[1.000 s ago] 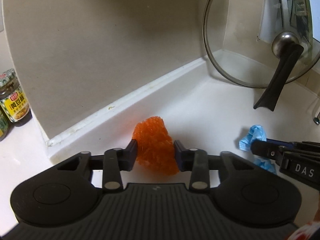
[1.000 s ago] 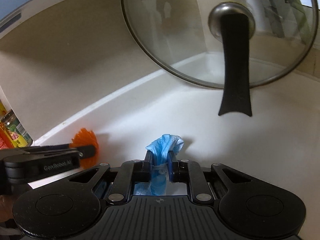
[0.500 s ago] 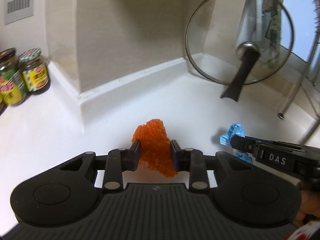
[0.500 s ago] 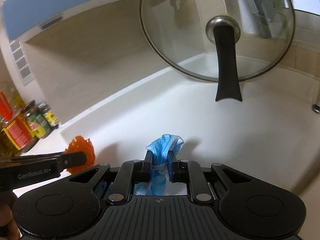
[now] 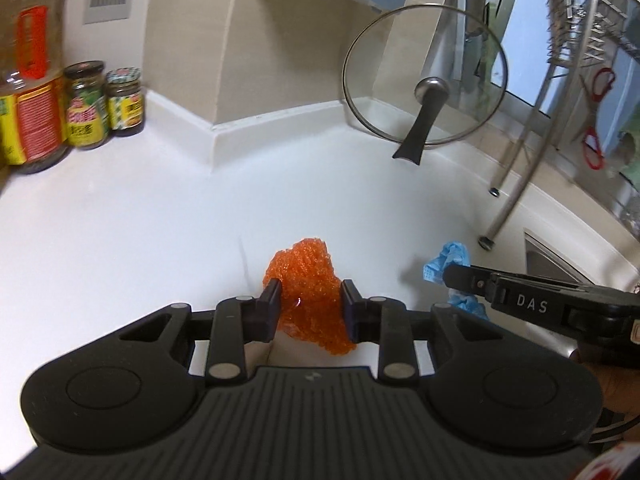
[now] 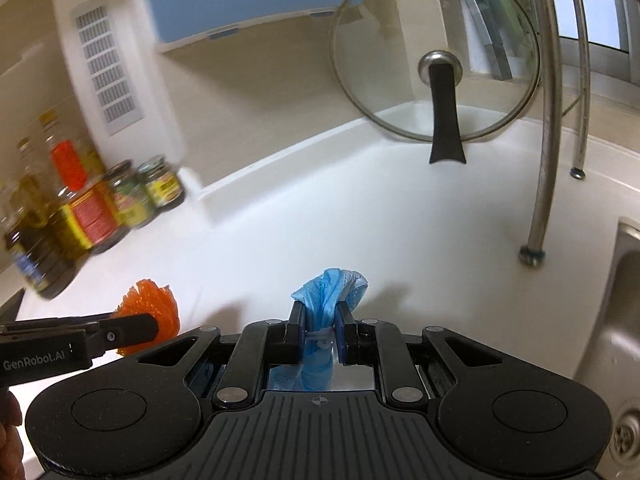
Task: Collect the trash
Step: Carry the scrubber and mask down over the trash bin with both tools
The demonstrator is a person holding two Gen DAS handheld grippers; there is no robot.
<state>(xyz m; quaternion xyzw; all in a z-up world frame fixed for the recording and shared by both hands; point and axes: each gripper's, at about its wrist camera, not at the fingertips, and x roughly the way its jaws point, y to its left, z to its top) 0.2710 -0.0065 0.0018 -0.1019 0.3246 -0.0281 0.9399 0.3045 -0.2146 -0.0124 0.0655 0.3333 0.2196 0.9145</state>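
A crumpled orange mesh wad (image 5: 310, 294) sat clamped between the two black fingers of the left gripper (image 5: 310, 308), lifted clear of the white countertop (image 5: 120, 240). Its jaws were nearly closed, squeezing the soft netting from both sides. Just to its right, a scrunched blue face mask (image 6: 320, 320) was pinched in the right gripper (image 6: 319, 334), whose jaws were fully closed on the fabric, with a white ear loop showing between them.

Both pieces of trash hung above the counter, side by side and near each other. Further back, a glass pot lid (image 6: 434, 52) with a black handle leaned upright in the corner. Jars and bottles (image 5: 84, 108) stood at the left by the wall, and the edge of a steel sink (image 6: 628, 280) showed at the right.

The step in hand looked like carrying the gathered trash away. No bin was visible, so the next move would call for finding one and keeping both grips firm until over it.
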